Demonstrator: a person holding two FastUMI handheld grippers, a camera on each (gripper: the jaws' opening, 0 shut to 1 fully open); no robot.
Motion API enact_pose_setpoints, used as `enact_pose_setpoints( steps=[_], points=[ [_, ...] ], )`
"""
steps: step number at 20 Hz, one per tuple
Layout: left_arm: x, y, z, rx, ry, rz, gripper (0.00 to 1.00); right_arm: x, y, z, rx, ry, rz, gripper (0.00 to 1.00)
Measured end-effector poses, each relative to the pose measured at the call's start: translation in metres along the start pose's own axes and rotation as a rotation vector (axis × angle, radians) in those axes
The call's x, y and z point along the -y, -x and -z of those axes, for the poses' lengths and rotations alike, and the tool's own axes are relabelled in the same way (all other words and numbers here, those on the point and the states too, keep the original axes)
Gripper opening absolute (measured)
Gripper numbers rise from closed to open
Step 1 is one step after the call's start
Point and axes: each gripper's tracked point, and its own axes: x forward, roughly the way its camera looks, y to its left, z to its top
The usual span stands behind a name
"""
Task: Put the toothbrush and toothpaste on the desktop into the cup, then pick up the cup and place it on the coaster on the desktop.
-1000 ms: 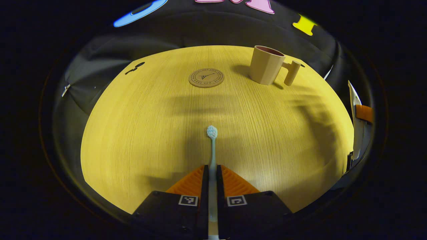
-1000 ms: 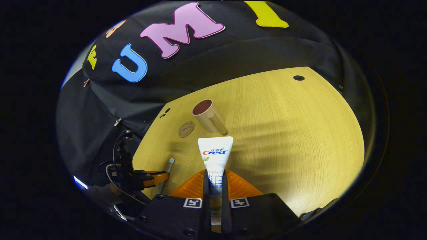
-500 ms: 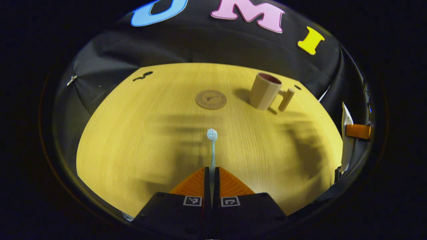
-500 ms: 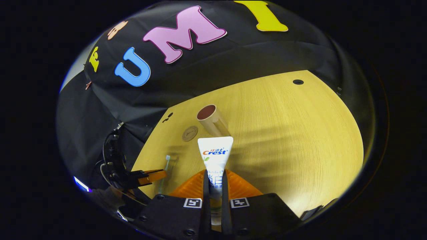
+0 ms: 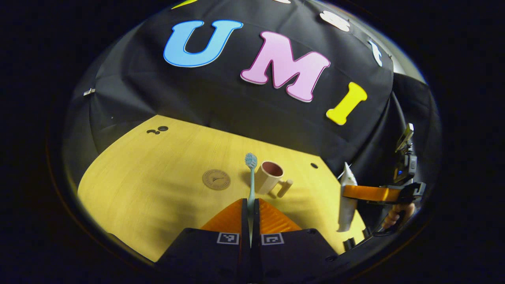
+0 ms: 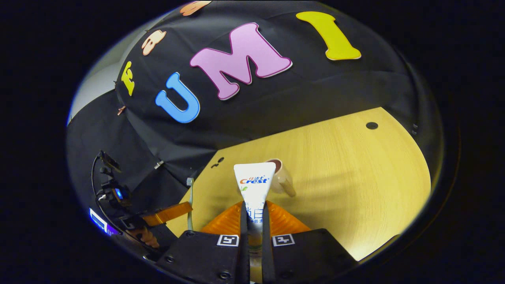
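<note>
- The left tool is clamped on the toothbrush, both fingers pressed to the thin handle; the brush stands out ahead of the tips with its bristle head farthest from the tool.
- In the left gripper view the brush head lies in line with the cup, just left of its rim, and is raised off the counter.
- The right tool grips the toothpaste low on the tube, with the flat crimped end pointing away from the tool.
- In the right gripper view the tube's wide end overlaps the cup, which stands upright on the counter towards its far edge, open mouth up and its peg-like handle towards the right tool.
- The coaster lies flat on the counter just left of the cup, apart from it, nothing on it.
- Both things are held above the counter, neither yet in the cup.
- A hand holds the right tool at the right edge of the left gripper view.
</note>
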Motion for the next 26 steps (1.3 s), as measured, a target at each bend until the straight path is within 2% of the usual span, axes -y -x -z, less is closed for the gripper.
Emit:
enact_pose_setpoints(
  steps=[8, 12, 15, 19, 26],
  points=[
    [0.032, 0.011, 0.007, 0.033, 0.038, 0.039, 0.06, -0.017, -0.079, -0.100, 0.176, 0.033, -0.067, 0.16],
    [0.038, 0.010, 0.014, 0.027, 0.060, 0.033, 0.06, -0.017, -0.129, -0.124, 0.239, 0.069, -0.088, 0.16],
    [0.039, 0.010, 0.014, 0.036, 0.066, 0.015, 0.06, -0.013, -0.173, -0.118, 0.233, 0.120, -0.096, 0.16],
    [0.039, 0.008, 0.008, 0.061, 0.093, -0.004, 0.06, 0.004, -0.223, -0.083, 0.161, 0.161, -0.080, 0.16],
    [0.043, -0.019, -0.009, 0.112, 0.125, -0.009, 0.06, 0.033, -0.249, -0.035, 0.082, 0.249, -0.037, 0.16]
  ],
)
